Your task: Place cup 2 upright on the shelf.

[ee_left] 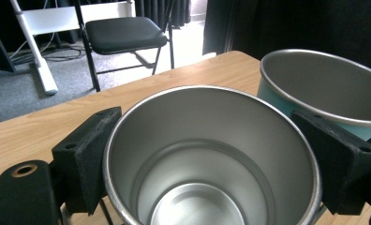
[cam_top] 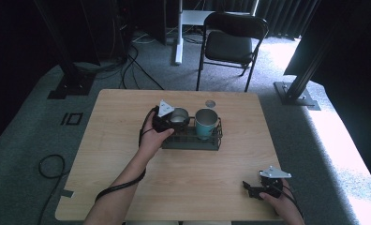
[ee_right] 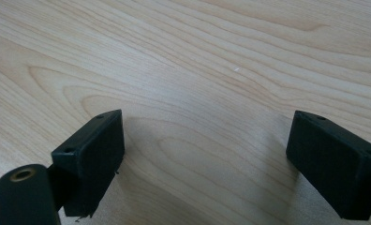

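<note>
Steel, bare and round, the open silver cup (ee_left: 211,159) sits clamped between the left gripper's (cam_top: 167,119) jaws at the left end of the black wire rack (cam_top: 193,142), beside a teal steel cup (cam_top: 206,123). The right gripper (ee_right: 204,161) rests with jaws apart on the light wooden worktop (cam_top: 197,183).

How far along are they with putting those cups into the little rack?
Done: the teal cup stands in the wire rack. In hand: the left gripper clamps the steel cup at the rack's left end. Left: releasing it. The right gripper waits open over bare table.
</note>
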`<state>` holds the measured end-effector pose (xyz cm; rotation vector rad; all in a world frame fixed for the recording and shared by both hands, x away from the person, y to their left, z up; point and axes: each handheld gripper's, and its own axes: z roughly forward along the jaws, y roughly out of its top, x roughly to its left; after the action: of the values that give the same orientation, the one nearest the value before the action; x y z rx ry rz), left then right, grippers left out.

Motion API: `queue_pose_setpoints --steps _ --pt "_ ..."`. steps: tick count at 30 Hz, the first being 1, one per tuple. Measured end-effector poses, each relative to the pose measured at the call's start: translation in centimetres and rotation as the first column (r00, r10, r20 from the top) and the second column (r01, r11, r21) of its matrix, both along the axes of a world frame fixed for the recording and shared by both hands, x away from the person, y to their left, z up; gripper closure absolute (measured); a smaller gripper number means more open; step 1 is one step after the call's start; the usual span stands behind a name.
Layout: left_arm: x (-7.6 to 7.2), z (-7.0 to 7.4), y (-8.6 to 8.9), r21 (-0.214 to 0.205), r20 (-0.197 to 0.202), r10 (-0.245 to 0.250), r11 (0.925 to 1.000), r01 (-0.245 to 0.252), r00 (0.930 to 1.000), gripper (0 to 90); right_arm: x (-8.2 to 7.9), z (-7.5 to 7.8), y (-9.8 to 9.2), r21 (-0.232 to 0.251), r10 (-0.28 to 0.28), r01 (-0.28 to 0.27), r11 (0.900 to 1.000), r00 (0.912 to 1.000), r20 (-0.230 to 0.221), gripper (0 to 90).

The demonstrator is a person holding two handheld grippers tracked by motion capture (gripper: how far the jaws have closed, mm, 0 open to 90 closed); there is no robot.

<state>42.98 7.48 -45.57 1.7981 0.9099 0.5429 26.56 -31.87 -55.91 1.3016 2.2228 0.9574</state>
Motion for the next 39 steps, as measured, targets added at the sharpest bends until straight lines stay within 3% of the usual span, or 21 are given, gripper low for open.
queue_pose_setpoints --steps 19,27,32,39 --pt "0.0 -2.4 -1.2 0.035 -0.021 -0.014 0.9993 0.015 0.9997 13.9 0.0 0.0 0.0 0.008 -0.001 0.001 1.0 1.0 -0.001 11.1" --pt "-0.2 -2.1 -1.1 0.017 -0.051 -0.032 0.9993 0.033 0.9982 3.5 0.0 0.0 0.0 0.005 -0.001 0.001 1.0 1.0 -0.001 11.1" --pt "-0.4 -1.8 -0.7 0.012 -0.05 -0.021 0.9997 0.022 0.9985 3.1 0.0 0.0 0.0 0.003 0.0 0.0 1.0 1.0 0.0 11.1" --pt "-1.3 -0.7 0.5 -0.029 -0.034 -0.017 0.9994 0.016 0.9993 3.1 0.0 0.0 0.0 0.001 0.0 0.0 1.0 1.0 -0.001 11.1"
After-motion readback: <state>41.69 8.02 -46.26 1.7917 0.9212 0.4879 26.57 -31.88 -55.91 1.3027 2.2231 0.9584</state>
